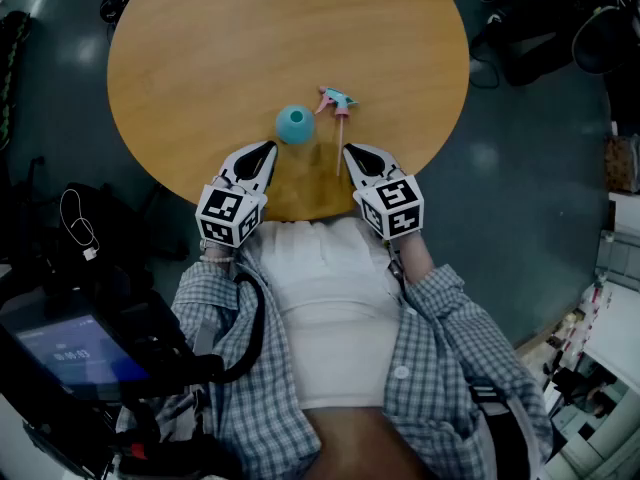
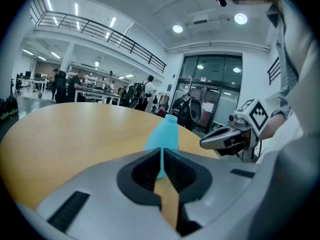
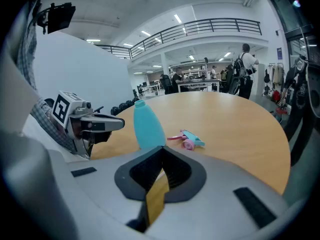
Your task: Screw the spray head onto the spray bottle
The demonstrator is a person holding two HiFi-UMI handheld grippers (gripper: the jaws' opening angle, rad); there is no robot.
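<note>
Nothing started yet: L gripper point(image 1: 267, 147) & R gripper point(image 1: 351, 151) both have jaws fully together w/ nothing between them, parked at the near edge of the table point(image 1: 190, 58). Bottle point(image 1: 294, 124) stands upright, neck open, just ahead of the L gripper and between the two. Head point(image 1: 337, 102) lies on its side just right of the bottle, not touching it, w/ its thin tube running back toward the R gripper. Bottle looks like thin smooth plastic and prob. empty, so light, tippy and a bit slippery on its tapered shoulder. Best pinched w/ L around the wider lower body, firm but not crushing. Head looks like hard plastic, light; tube likely bendy. Take it w/ R by the body just above the collar, not the tube or trigger, so the tube can drop into the neck and the collar can turn.
</note>
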